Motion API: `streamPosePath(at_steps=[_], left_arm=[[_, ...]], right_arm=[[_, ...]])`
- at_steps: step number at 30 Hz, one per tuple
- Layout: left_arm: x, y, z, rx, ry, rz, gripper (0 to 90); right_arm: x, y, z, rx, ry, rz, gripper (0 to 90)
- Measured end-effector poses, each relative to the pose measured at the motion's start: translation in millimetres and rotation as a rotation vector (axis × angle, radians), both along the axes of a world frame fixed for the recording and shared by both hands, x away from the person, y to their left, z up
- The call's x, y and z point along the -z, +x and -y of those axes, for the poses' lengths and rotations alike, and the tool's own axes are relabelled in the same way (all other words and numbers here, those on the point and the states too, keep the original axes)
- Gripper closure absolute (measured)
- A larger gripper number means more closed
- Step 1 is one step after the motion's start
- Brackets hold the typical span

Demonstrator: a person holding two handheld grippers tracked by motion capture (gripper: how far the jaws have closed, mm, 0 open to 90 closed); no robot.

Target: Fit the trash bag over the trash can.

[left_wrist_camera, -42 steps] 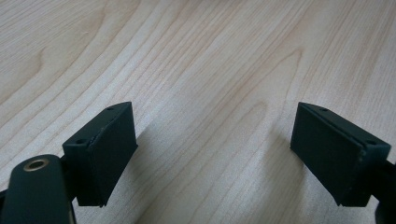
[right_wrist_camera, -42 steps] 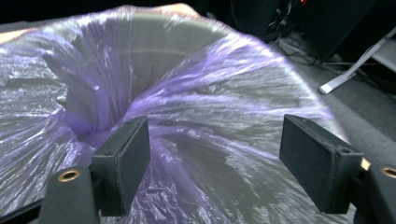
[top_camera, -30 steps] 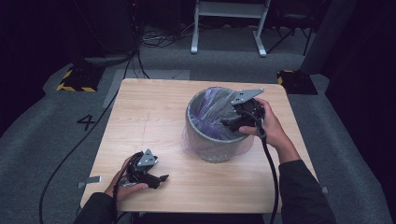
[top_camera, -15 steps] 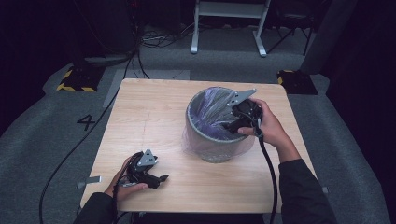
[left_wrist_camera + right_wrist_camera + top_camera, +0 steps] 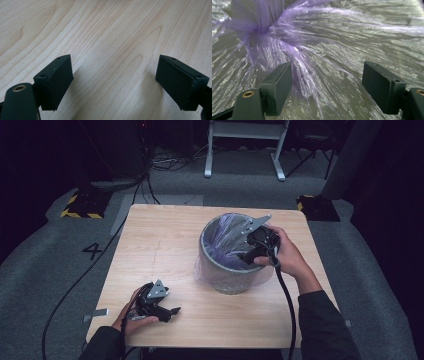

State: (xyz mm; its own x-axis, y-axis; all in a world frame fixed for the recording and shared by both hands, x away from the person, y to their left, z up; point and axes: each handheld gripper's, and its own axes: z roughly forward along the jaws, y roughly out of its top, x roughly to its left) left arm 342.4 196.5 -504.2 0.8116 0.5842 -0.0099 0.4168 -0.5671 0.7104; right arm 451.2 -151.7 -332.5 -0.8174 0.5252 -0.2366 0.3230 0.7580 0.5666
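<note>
Two grippers in play, and we see both from above. Right gripper (image 5: 246, 251) sits at the bin's (image 5: 227, 282) right rim, tips dipped inside; its own hand (image 5: 285, 256) and body cover the jaws in the high view, so the gap can't be read there. In the right gripper view (image 5: 327, 87) the jaws stand wide apart with nothing pinched; crinkled purple liner (image 5: 287, 37) lies beyond and between them, but we can't tell if a pad brushes it. The liner bunches to a knot-like gather at upper left of that view, blurred, and its edges run out of frame. The bin stands on the table (image 5: 165, 240), right of centre; liner spills over its rim and down its outside wall, clear film hard to trace against the grey. We can't make out the bin's bottom. Left gripper (image 5: 172, 311) rests near the table's front left corner, in the left hand (image 5: 134, 317), well apart from the bin. In the left gripper view (image 5: 113, 80) its jaws are spread wide over bare wood, holding nothing. Both forearms are cut off at the bottom edge.
</note>
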Motion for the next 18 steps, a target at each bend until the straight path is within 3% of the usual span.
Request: streamPosePath(at_steps=[14,18], left_arm=[[0.0,0.0,0.0,0.0,0.0,0.0,13.9],[0.0,0.1,0.0,0.0,0.0,0.0,13.9]], right_arm=[[-19.7,-21.4,21.8,0.012,0.216,0.136,21.2],[-24.0,-29.8,30.0,0.024,0.246,0.166,20.1]])
